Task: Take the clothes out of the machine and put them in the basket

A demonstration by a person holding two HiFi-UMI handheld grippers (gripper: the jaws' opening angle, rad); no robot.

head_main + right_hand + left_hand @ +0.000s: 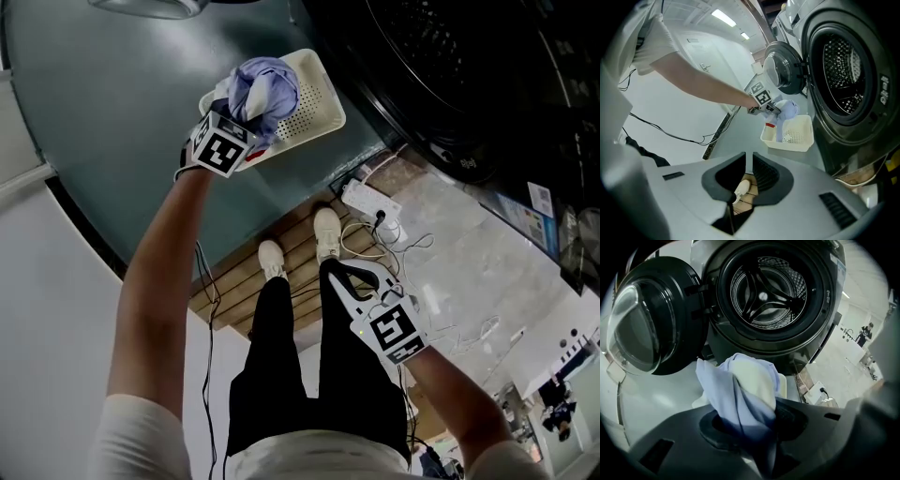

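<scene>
Blue-lilac cloth (745, 390) with a cream fold fills the left tongs (750, 423), which are clamped shut on it. In the head view the left tongs (239, 131) sit at the upper left of centre. They hold the cloth (267, 89) over the near end of a cream perforated basket (314, 103). In the right gripper view its lower fold hangs down into the basket (797, 136).

Right tongs (749, 173) stand a little apart, gripping nothing. Through the narrow gap show a white shoe (740, 189) and wooden slats. In the head view the right tongs (349, 279) hang low at the lower centre, over the person's black trousers and well apart from the basket.

Just beyond the basket rises the dark washing machine (764, 291). Its perforated steel drum shows through the round opening, and its glass door (642, 319) is swung open to the left.

On the floor between the shoes (272, 258) and the machine lies a white power strip (370, 202) with loose cables around it. The basket rests on smooth grey-green flooring (112, 112). The shoes stand on the slats (239, 281), and pale marbled floor (469, 244) runs along the right. White walls and ceiling strip lights fill the rest of the room.
</scene>
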